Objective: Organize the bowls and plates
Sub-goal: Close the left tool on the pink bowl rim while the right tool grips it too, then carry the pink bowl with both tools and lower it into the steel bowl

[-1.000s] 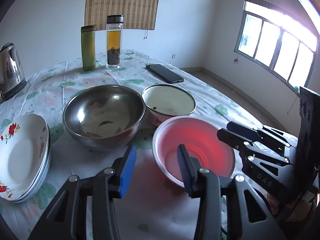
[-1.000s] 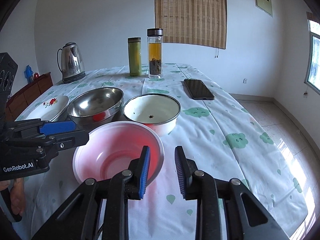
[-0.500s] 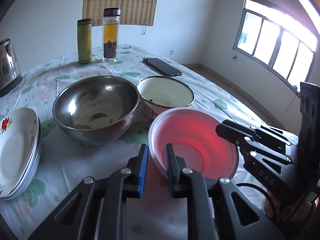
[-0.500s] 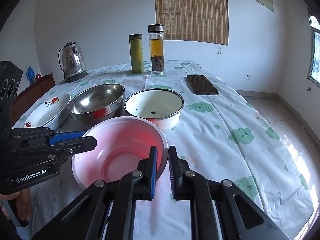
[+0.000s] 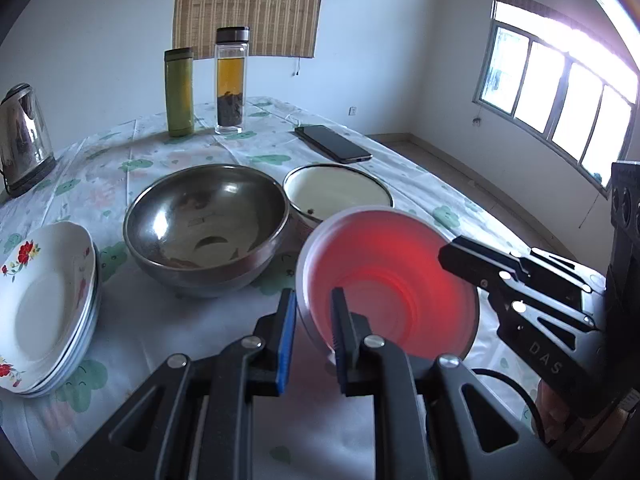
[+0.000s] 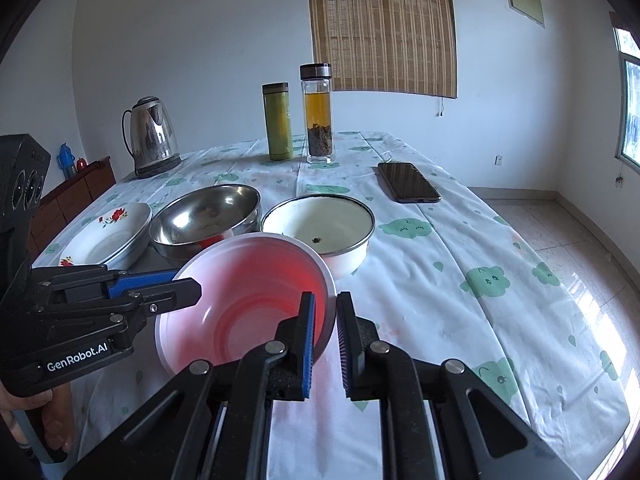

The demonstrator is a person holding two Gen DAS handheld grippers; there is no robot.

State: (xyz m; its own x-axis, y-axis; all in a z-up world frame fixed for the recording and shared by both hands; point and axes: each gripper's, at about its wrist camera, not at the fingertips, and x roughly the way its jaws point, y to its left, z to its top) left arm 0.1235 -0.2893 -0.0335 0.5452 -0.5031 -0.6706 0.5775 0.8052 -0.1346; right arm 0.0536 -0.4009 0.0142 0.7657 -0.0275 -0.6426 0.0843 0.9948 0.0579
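A pink plastic bowl [image 5: 392, 280] [image 6: 248, 296] hangs tilted just above the tablecloth, held from both sides. My left gripper [image 5: 314, 312] is shut on its left rim, one blue pad inside and one outside. My right gripper [image 6: 326, 316] is shut on the opposite rim in the same way. Each gripper shows in the other's view: the right gripper [image 5: 460, 254], the left gripper [image 6: 188, 286]. Behind the pink bowl stand a steel bowl [image 5: 208, 220] [image 6: 204, 216] and a white enamel bowl [image 5: 336, 196] [image 6: 320, 224]. At the left lies a stack of flowered plates [image 5: 40, 300] [image 6: 108, 236].
At the back of the table stand a steel kettle [image 6: 152, 136], a green flask [image 6: 277, 120] and a glass tea bottle [image 6: 318, 116]. A black phone [image 6: 408, 188] lies to the right. The table edge falls off on the right toward the tiled floor [image 6: 580, 232].
Both grippers closed from open onto the pink bowl's rim. The bowl then rose off the cloth and tipped, its mouth now facing more toward the left wrist camera.
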